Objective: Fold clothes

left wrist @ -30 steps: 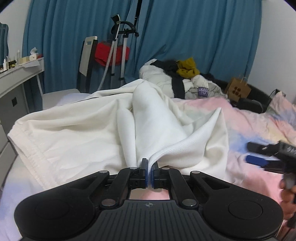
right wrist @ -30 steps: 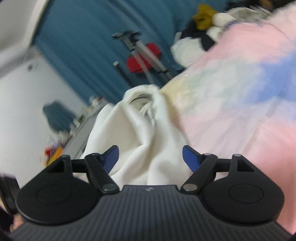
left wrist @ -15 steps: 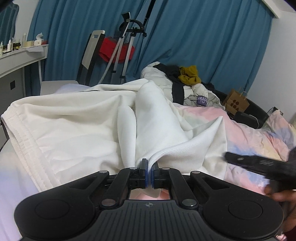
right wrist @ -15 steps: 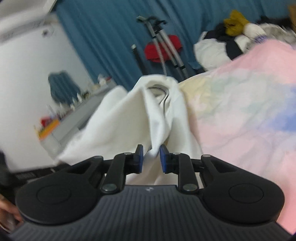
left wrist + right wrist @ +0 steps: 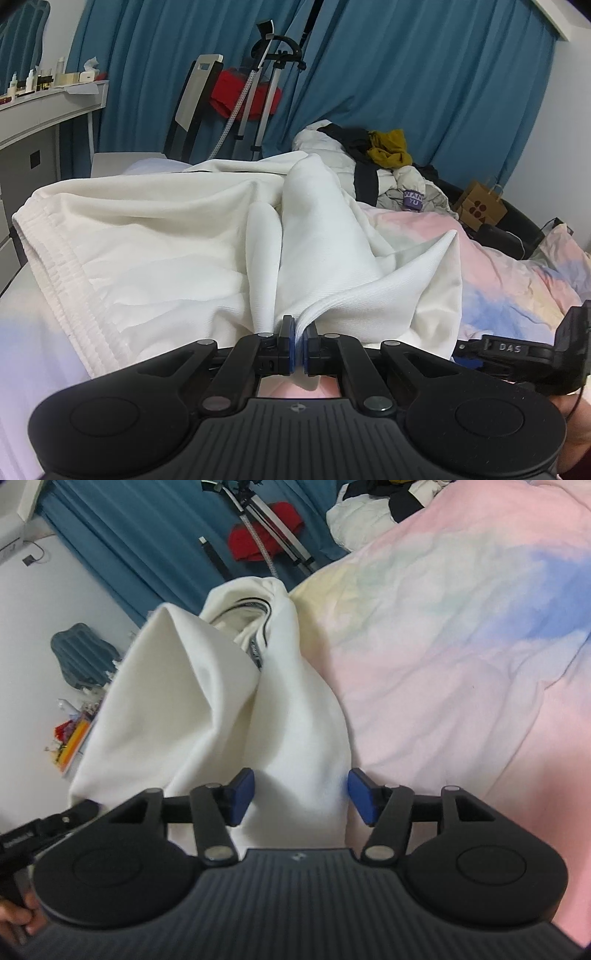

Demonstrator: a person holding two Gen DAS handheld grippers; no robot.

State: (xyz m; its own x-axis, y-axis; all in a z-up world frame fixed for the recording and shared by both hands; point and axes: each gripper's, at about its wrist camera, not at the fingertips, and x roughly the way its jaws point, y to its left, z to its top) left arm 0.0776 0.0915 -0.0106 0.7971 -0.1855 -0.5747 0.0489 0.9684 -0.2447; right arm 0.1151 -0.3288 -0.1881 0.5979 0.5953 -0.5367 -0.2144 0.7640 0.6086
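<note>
A white garment (image 5: 177, 240) lies bunched on the bed, ribbed hem at the left, and shows in the right wrist view (image 5: 207, 709) with its collar at the far end. My left gripper (image 5: 299, 349) is shut on a fold of the white garment and holds it just above the bed. My right gripper (image 5: 299, 797) is open, its blue pads on either side of a ridge of the white cloth, not pinching it. The right gripper also shows at the right edge of the left wrist view (image 5: 524, 354).
The pastel pink and blue bedspread (image 5: 461, 657) lies to the right. A heap of other clothes (image 5: 373, 166) sits at the far end of the bed. A garment steamer stand (image 5: 258, 92), chair, white dresser (image 5: 44, 125) and blue curtains stand behind.
My right gripper closed to a narrow gap half a second ago and now stands open around the cloth ridge, nearer my left gripper. The left grip holds unchanged.
</note>
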